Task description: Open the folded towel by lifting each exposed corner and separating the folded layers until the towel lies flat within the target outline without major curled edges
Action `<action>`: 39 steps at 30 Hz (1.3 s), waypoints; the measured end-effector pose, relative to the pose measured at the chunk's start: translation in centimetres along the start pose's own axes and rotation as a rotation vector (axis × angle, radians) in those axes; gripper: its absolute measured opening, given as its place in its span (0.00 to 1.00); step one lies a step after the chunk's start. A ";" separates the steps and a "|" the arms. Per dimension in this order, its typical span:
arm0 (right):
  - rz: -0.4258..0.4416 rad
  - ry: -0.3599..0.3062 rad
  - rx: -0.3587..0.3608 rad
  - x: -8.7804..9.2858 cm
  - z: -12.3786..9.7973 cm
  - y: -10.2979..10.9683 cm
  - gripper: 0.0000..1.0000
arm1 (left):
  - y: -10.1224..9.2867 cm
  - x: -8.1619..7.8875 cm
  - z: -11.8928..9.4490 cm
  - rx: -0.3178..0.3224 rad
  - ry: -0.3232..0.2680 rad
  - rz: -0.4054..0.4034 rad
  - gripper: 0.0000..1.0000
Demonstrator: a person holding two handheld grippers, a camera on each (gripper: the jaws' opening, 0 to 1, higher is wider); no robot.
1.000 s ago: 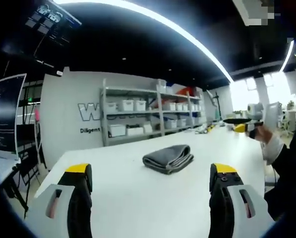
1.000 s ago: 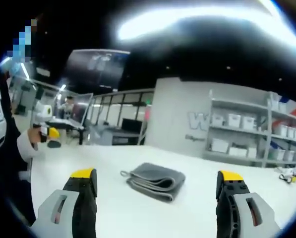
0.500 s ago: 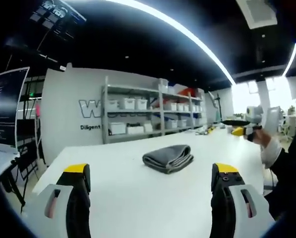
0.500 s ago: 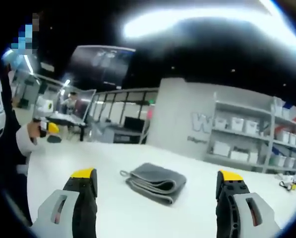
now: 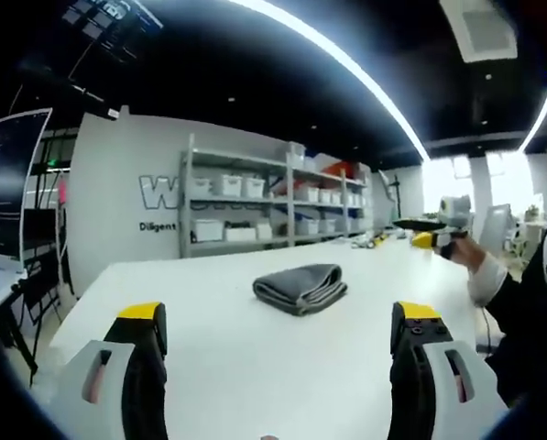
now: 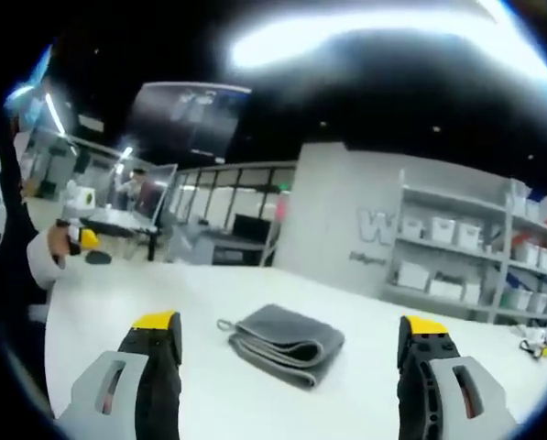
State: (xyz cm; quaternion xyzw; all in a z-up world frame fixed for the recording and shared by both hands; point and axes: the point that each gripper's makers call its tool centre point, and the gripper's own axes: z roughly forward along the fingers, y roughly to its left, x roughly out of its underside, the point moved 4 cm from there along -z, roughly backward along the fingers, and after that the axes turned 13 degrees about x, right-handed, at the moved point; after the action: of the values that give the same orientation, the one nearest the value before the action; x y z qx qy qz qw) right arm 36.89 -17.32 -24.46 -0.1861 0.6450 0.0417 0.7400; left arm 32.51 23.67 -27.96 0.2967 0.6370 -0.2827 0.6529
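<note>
A grey folded towel (image 5: pixel 300 286) lies in the middle of the white table (image 5: pixel 255 357), its layered folds facing me. The right gripper view shows the same towel (image 6: pixel 284 341) with a small hanging loop at its left end. My left gripper (image 5: pixel 278 319) is open, short of the towel, with nothing between its yellow-tipped jaws. My right gripper (image 6: pixel 289 332) is open too, on another side of the towel and back from it. In the left gripper view the right gripper (image 5: pixel 429 236) shows far right in a person's hand; the left gripper (image 6: pixel 79 240) shows far left in the right gripper view.
Metal shelves (image 5: pixel 255 211) with white bins stand against the grey wall beyond the table. A person's dark sleeve (image 5: pixel 520 312) is at the right edge of the left gripper view. Monitors (image 6: pixel 154 206) and desks stand behind the table in the right gripper view.
Both views have shifted a little with the hands. The towel lies as before and both grippers stay open.
</note>
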 end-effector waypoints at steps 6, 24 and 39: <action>0.012 -0.021 -0.010 -0.3 1.4 -0.1 0.94 | 0.2 0.2 -0.1 -0.006 0.017 0.010 1.00; -0.021 0.024 0.019 0.8 4.9 -2.6 0.96 | 0.4 0.0 -0.4 -0.025 0.018 0.007 1.00; 0.054 -0.016 -0.058 2.6 7.9 -2.0 0.98 | 0.4 0.1 -0.3 -0.020 0.019 -0.002 1.00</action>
State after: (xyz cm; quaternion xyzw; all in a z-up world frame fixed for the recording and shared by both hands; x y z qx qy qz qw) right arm 45.37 -17.02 -25.75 -0.1897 0.6422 0.0818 0.7382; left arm 32.59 24.18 -28.08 0.2921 0.6463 -0.2739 0.6496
